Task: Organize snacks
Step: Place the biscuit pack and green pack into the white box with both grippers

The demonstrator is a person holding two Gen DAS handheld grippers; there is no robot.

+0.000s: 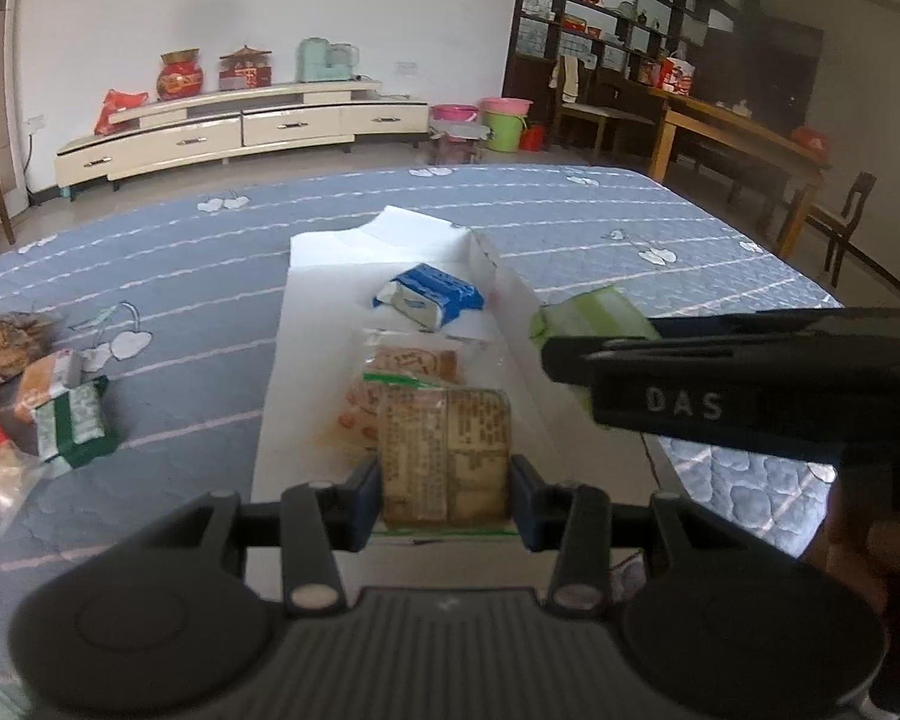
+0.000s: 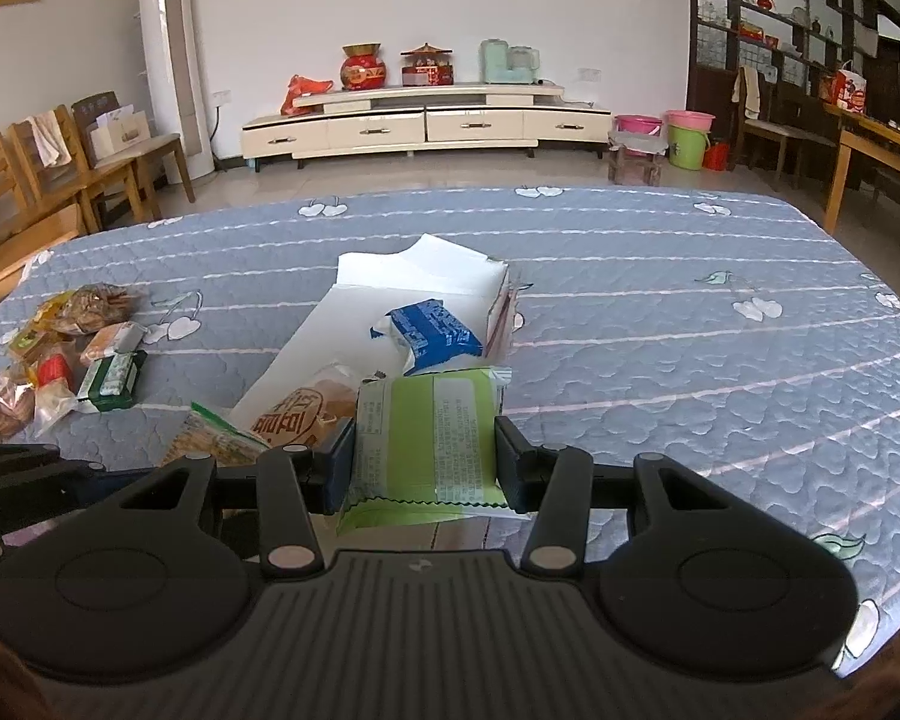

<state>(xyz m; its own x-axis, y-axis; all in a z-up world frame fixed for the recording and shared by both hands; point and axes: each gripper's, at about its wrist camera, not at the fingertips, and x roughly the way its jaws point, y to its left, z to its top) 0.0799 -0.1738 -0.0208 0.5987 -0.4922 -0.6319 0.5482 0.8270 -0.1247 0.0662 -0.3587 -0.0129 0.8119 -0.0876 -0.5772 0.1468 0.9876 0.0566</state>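
From the left wrist view, the left gripper (image 1: 447, 477) is clenching a brown printed snack packet (image 1: 444, 456) between its jaws, holding it over the near end of a shallow white box (image 1: 306, 324) lying open on the blue quilted desk (image 1: 570, 222). Inside the box, a blue wrapped snack (image 1: 432, 294) is sitting toward the far end, with a clear-wrapped pastry (image 1: 417, 363) just nearer. A pile of loose snacks (image 1: 36, 402) is waiting well to the left. The right gripper (image 1: 576, 354) is reaching in from the right, carrying a green packet (image 1: 594, 315) beside the box wall.

From the right wrist view, the right gripper (image 2: 426, 456) is gripping that green packet (image 2: 429, 444) firmly in its jaws, just near of the blue wrapped snack (image 2: 435, 330) and the white box (image 2: 360, 276). The loose snacks (image 2: 60, 354) are lying at far left.

The step in hand appears to be loading the box, both packets arriving together. The next move likely calls for lowering each into bare floor of the box and releasing without disturbing what is already inside.
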